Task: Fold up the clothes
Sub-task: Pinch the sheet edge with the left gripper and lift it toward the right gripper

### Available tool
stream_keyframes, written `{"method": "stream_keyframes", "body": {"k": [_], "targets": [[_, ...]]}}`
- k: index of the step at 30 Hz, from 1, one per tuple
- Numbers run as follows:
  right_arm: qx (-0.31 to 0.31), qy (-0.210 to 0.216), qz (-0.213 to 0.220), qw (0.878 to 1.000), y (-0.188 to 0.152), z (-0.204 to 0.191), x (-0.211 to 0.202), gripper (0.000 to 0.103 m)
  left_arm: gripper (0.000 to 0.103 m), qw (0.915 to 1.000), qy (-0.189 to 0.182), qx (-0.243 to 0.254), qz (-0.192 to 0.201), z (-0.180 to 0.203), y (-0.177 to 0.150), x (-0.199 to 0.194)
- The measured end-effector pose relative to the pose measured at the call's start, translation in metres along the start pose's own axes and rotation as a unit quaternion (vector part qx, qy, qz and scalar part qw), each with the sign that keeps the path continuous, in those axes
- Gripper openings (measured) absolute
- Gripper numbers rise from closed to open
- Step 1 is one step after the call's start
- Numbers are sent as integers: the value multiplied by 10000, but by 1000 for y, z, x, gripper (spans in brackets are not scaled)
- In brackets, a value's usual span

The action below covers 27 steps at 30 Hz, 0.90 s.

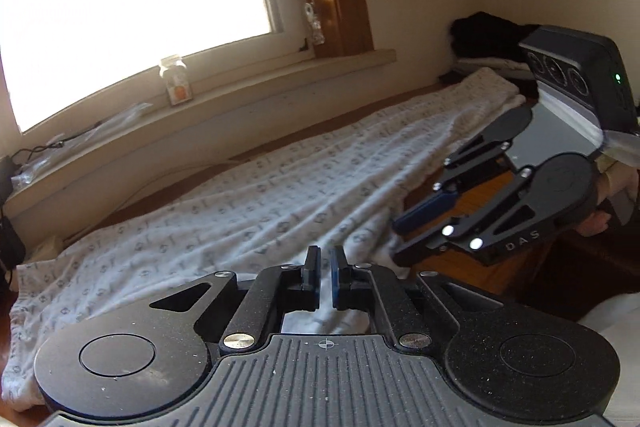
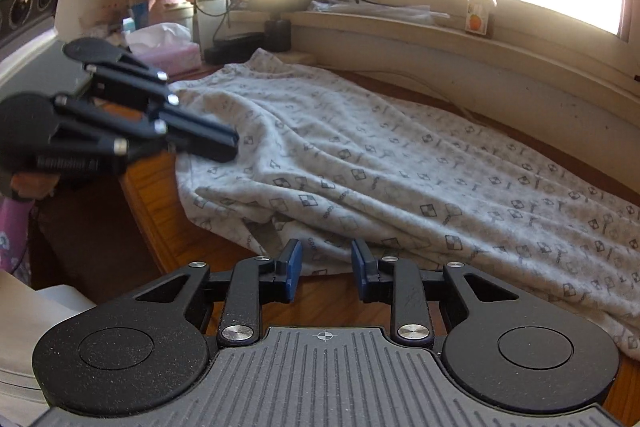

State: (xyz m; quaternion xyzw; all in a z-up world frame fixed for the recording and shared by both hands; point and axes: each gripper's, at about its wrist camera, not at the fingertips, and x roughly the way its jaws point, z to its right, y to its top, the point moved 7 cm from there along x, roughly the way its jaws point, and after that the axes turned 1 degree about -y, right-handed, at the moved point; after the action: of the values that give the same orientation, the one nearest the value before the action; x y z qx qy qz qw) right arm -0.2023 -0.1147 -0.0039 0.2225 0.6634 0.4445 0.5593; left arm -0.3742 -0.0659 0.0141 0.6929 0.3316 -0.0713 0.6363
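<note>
A pale grey garment (image 1: 240,195) (image 2: 400,167) with a small dark print lies spread along a wooden table (image 2: 160,211) under the window. My left gripper (image 1: 326,275) sits low over the garment's near edge. Its jaws are drawn in to a thin slit with cloth in it. In the right wrist view the left gripper (image 2: 234,147) reaches in from the left onto the cloth's side edge. My right gripper (image 2: 326,263) holds its blue pads a short way apart around the bunched hem at the other near corner. From the left wrist view the right gripper (image 1: 396,243) meets the cloth edge.
A jar (image 1: 176,79) (image 2: 480,11) stands on the windowsill, with cables beside it. Bottles (image 2: 208,3) and a pink tissue box (image 2: 168,51) crowd the table's far left end. Dark folded clothes (image 1: 488,31) lie at the far right. A hand (image 1: 600,223) grips the right tool.
</note>
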Motion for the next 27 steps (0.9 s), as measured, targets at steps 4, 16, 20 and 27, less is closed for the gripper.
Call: {"method": "stream_keyframes", "body": {"k": [4, 16, 20, 27], "targets": [[38, 35, 46, 10000, 0, -3, 1, 28, 20, 9991, 158, 306, -231, 14, -9, 23], [79, 147, 94, 9998, 7, -2, 3, 29, 4, 9989, 272, 111, 358, -5, 0, -4], [227, 164, 197, 9994, 20, 8, 5, 30, 4, 9985, 224, -86, 486, -14, 6, -10], [423, -93, 533, 9976, 49, 35, 7, 30, 6, 9974, 301, -485, 448, -39, 6, 1]]}}
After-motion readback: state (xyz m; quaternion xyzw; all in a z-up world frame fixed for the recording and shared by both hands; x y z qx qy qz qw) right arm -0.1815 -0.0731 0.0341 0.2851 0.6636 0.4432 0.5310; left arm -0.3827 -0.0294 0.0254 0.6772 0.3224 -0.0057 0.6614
